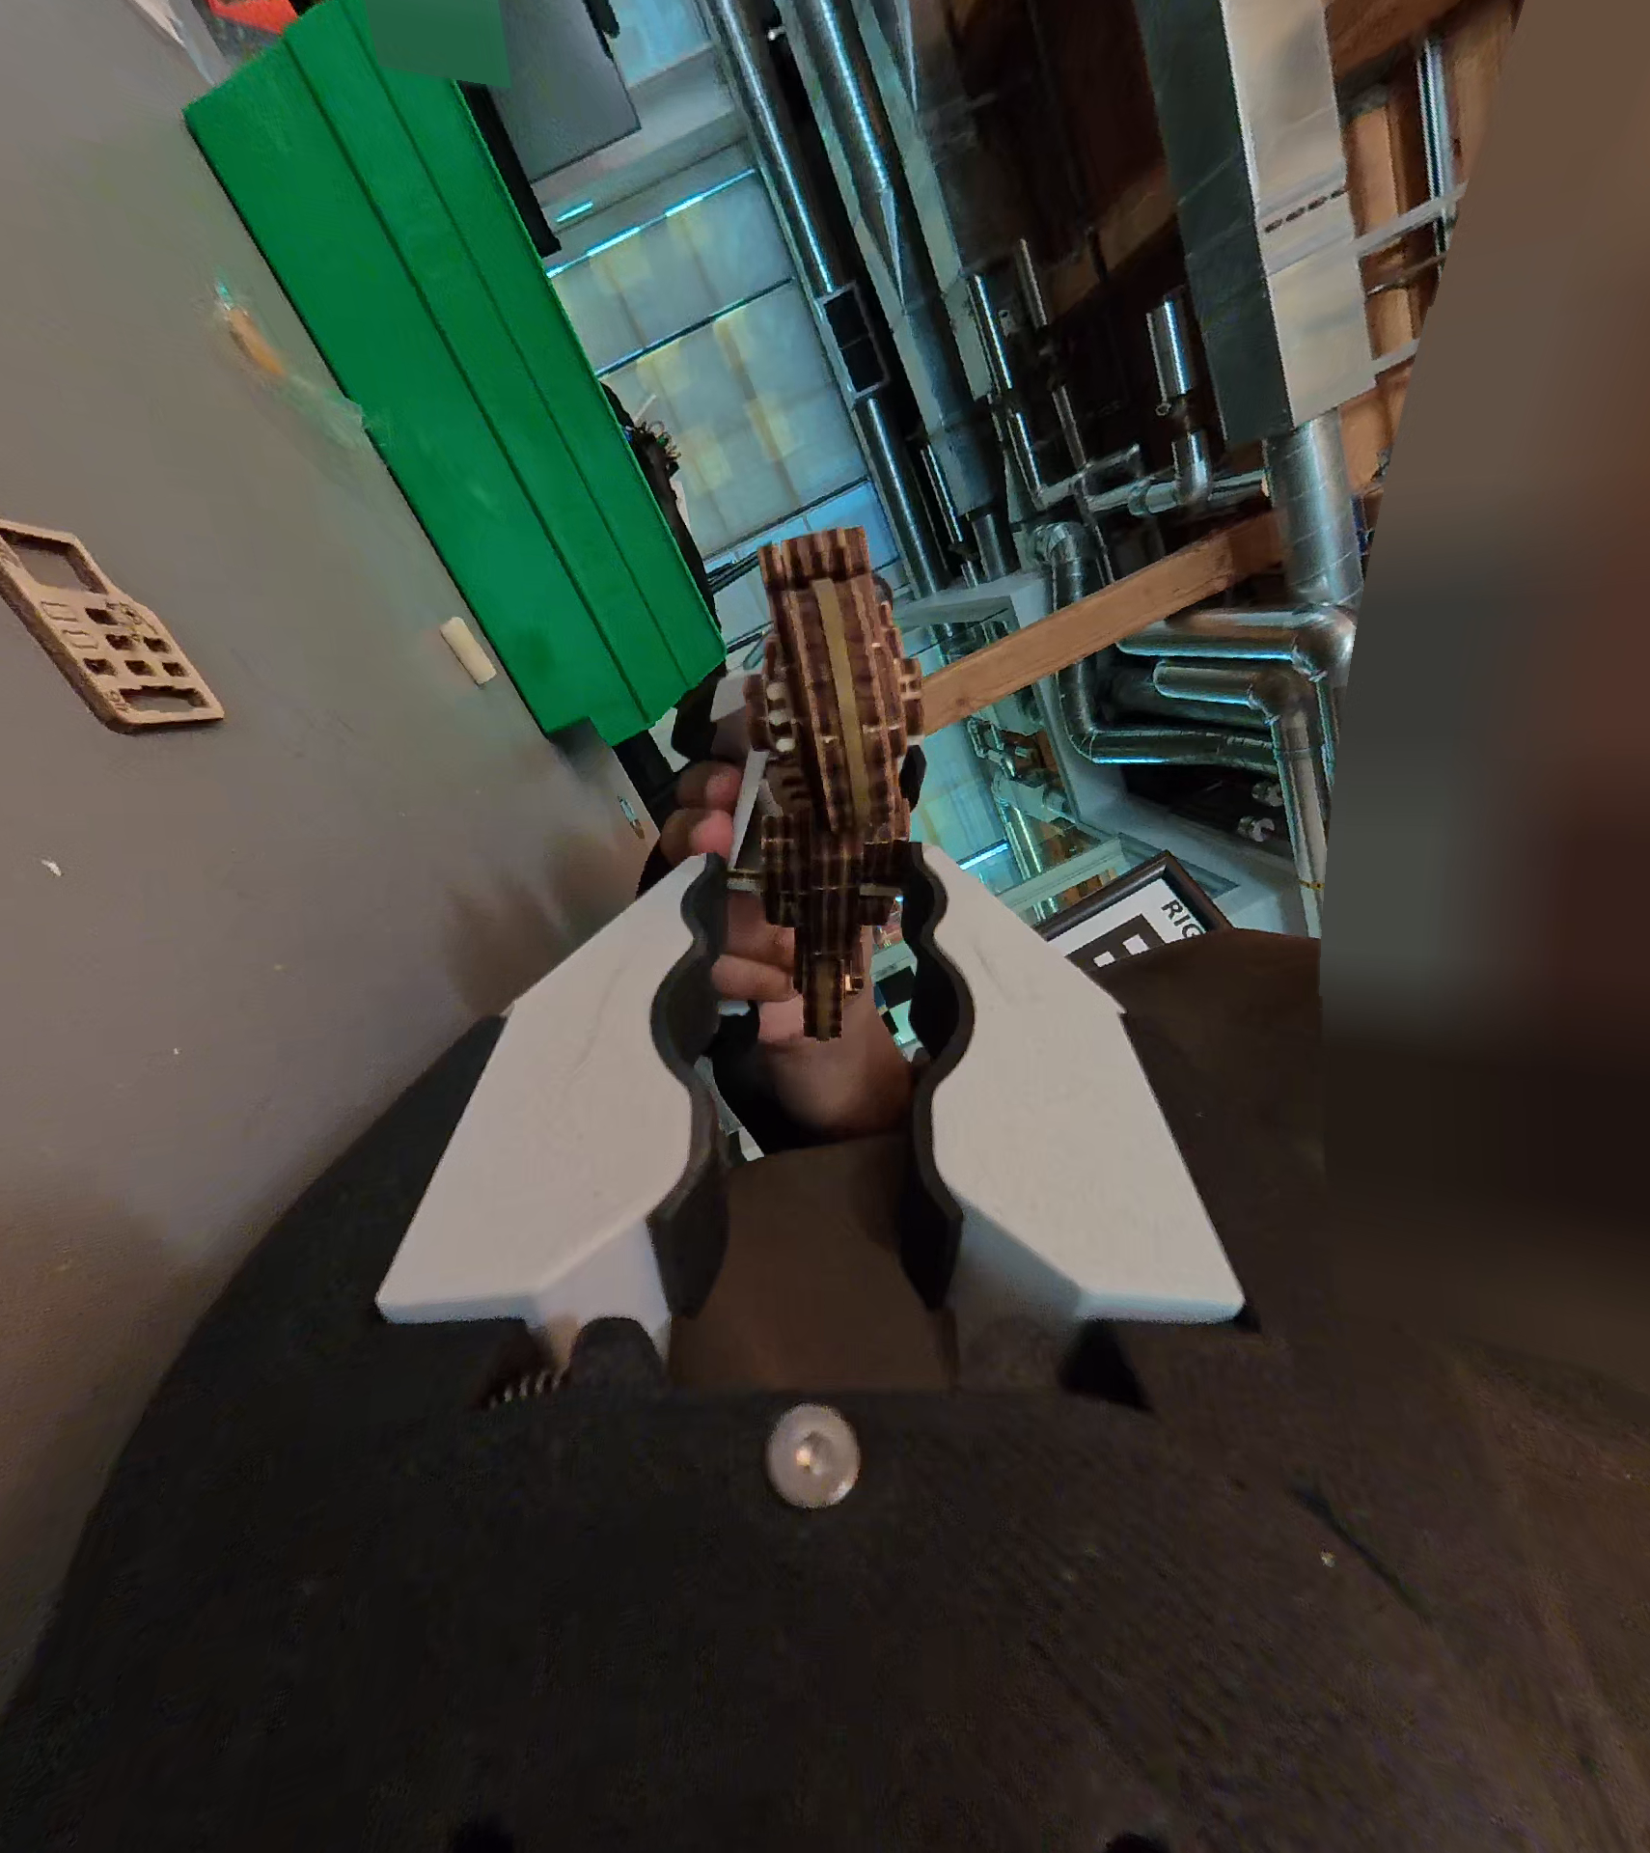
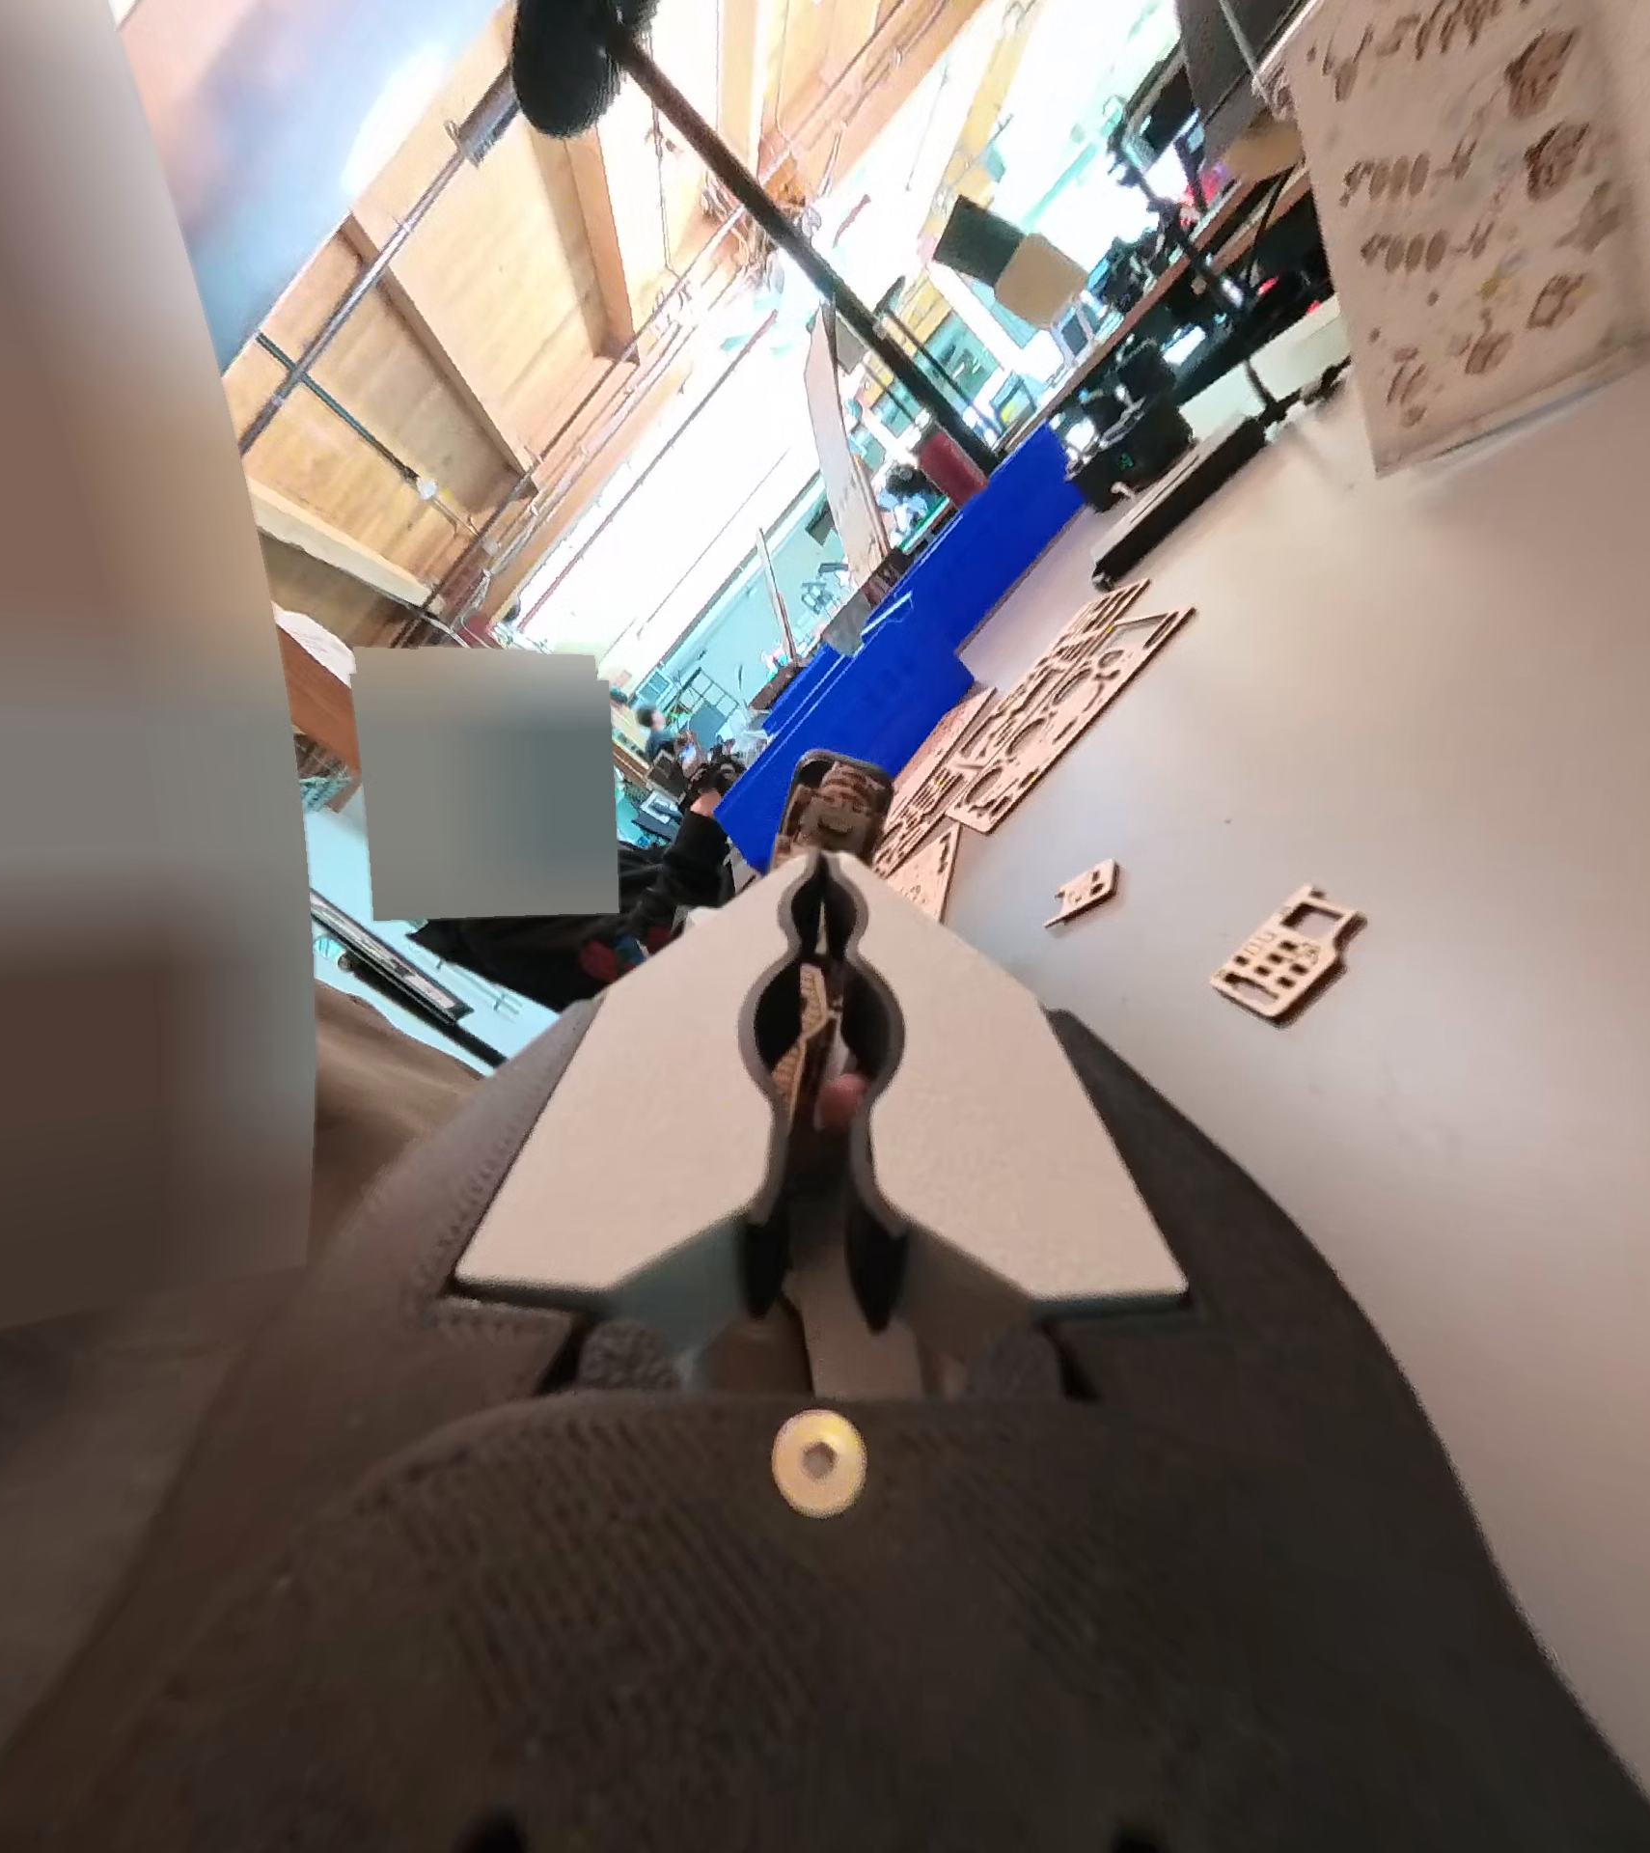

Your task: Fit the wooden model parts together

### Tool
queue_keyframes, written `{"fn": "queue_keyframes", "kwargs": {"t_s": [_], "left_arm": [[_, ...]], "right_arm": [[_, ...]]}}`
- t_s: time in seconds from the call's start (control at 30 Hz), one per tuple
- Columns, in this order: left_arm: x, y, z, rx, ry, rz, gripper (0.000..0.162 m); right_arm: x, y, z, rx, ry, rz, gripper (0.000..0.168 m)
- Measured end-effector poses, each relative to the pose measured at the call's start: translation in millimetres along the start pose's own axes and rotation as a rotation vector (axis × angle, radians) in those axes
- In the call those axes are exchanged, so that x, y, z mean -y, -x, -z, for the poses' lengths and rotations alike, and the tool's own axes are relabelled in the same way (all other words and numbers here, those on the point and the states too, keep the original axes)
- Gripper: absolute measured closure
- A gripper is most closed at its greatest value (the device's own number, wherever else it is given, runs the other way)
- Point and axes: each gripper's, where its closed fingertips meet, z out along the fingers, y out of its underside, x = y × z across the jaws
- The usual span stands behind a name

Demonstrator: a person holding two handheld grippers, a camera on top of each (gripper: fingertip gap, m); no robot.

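The wooden model (image 1: pixel 831 742), a brown layered assembly with toothed edges, is held up in the air off the grey table (image 1: pixel 149 953). My left gripper (image 1: pixel 816 882) is shut on its lower part, with the black pads (image 1: pixel 931 902) pressing on small side pegs. In the right wrist view my right gripper (image 2: pixel 826 867) is nearly closed on a thin wooden part, and the model (image 2: pixel 836 802) sticks out just past its tips. The white fingers of the right gripper (image 1: pixel 736 747) and a hand (image 1: pixel 801 1063) show behind the model in the left wrist view.
A punched wooden sheet (image 1: pixel 79 612) and a green box (image 1: pixel 460 401) lie on the table. Larger cut-out wooden sheets (image 2: pixel 1052 722), two small frames (image 2: pixel 1287 953) (image 2: pixel 1087 892), a blue box (image 2: pixel 911 652) and a printed instruction sheet (image 2: pixel 1523 221) show on the right. There is about 5 cm between the tips of the two grippers.
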Motion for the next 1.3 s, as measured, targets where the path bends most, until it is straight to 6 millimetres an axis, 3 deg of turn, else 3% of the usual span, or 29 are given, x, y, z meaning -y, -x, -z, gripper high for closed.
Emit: {"fn": "queue_keyframes", "kwargs": {"t_s": [0.03,0.13,0.27,0.43,0.57,0.7,0.9,1.0,1.2,1.3], "left_arm": [[-1,0,-1,0.0,0.003,0.002,0.129],[2,0,1,-0.003,-0.01,0.012,0.129],[0,0,0,0.0,0.003,-0.003,0.129],[-1,0,-1,-0.005,0.004,0.012,0.13],[-1,-1,0,-0.002,0.008,0.0,0.129],[-2,0,0,-0.01,0.01,0.013,0.129],[0,-1,1,-0.008,0.002,0.012,0.129],[-2,-1,0,-0.015,0.013,0.016,0.129],[0,-1,1,-0.013,0.001,0.018,0.129],[-2,-1,0,-0.015,0.012,0.017,0.129]], "right_arm": [[-8,1,-4,0.007,0.038,-0.007,0.168],[-15,0,-7,0.024,0.064,-0.058,0.168],[3,-3,3,0.021,-0.023,-0.063,0.168],[-14,-1,-6,0.019,0.059,-0.062,0.168],[4,-3,4,0.009,-0.018,-0.046,0.168],[-14,3,-8,0.036,0.051,-0.066,0.168],[3,-2,3,0.016,-0.008,-0.042,0.168],[-17,3,-8,0.043,0.082,-0.059,0.168],[0,0,2,0.025,0.012,-0.041,0.168],[-12,3,-4,0.04,0.062,-0.044,0.168]]}}
